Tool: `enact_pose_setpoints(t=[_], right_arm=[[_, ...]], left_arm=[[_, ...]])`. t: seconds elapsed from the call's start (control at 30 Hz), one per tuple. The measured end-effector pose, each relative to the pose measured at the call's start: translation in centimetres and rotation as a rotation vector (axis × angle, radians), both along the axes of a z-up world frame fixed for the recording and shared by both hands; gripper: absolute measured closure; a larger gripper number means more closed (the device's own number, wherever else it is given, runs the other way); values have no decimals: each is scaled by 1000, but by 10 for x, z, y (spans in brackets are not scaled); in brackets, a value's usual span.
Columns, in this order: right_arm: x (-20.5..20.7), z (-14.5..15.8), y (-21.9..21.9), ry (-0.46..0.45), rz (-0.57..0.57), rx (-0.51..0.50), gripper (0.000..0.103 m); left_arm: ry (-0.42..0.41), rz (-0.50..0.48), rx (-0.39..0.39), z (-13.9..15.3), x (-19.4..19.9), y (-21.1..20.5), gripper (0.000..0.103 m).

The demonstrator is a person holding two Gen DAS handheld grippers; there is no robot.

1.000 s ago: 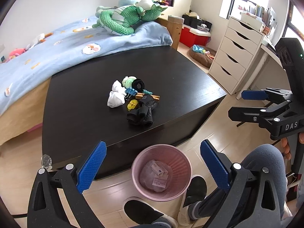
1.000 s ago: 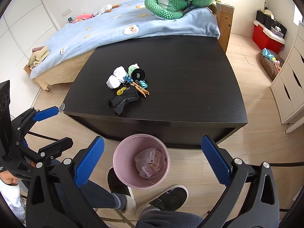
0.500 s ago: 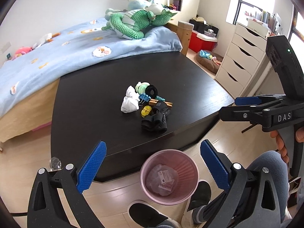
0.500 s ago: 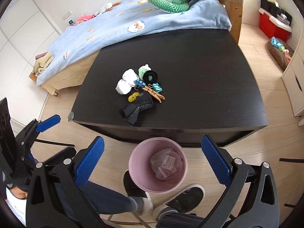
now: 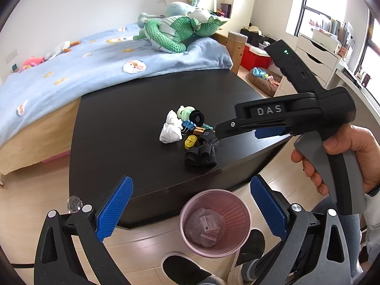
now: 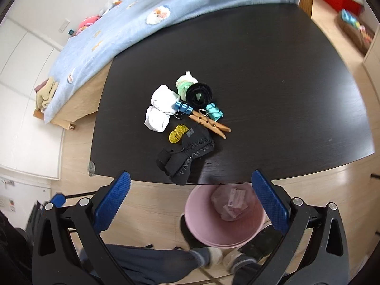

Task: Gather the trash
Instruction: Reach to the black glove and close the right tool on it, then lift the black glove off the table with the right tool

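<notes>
Grippers: left (image 5: 190,211) & right (image 6: 190,204) both wide apart, empty; right above black glove (image 6: 186,156).

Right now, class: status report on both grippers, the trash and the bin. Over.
Left gripper open, empty. Right gripper open, over clutter pile. Pink bin at table edge, already holding wrappers. Path clear.

bright daylight via window (image 5: 315,2) | fisheye edge warp | right view's edges motion-blurred
</notes>
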State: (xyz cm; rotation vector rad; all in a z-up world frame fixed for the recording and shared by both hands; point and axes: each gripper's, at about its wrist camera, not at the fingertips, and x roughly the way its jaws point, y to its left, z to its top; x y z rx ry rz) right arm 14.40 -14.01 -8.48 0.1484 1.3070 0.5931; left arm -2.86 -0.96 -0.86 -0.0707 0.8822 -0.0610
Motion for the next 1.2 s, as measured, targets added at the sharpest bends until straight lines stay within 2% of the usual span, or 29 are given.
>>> enact_pose_setpoints(t=[0.17, 0.4, 0.53, 0.87, 1.13, 1.2], right_arm=[[15, -21, 10, 103, -64, 42, 3], [24, -38, 16, 192, -138, 104, 4], [29, -48, 18, 231, -159, 98, 26], [30, -56, 26, 239, -169, 78, 50], [31, -55, 25, 217, -150, 48, 75], [32, -52, 24, 206, -145, 45, 77]], left_arm=[[0, 3, -7, -1, 0, 2, 8], [1, 12, -18, -3, 0, 8, 8], [3, 14, -24, -5, -1, 10, 8], [8, 22, -34, -7, 0, 15, 8], [12, 17, -34, -8, 1, 15, 8], [11, 15, -31, -7, 1, 15, 8]])
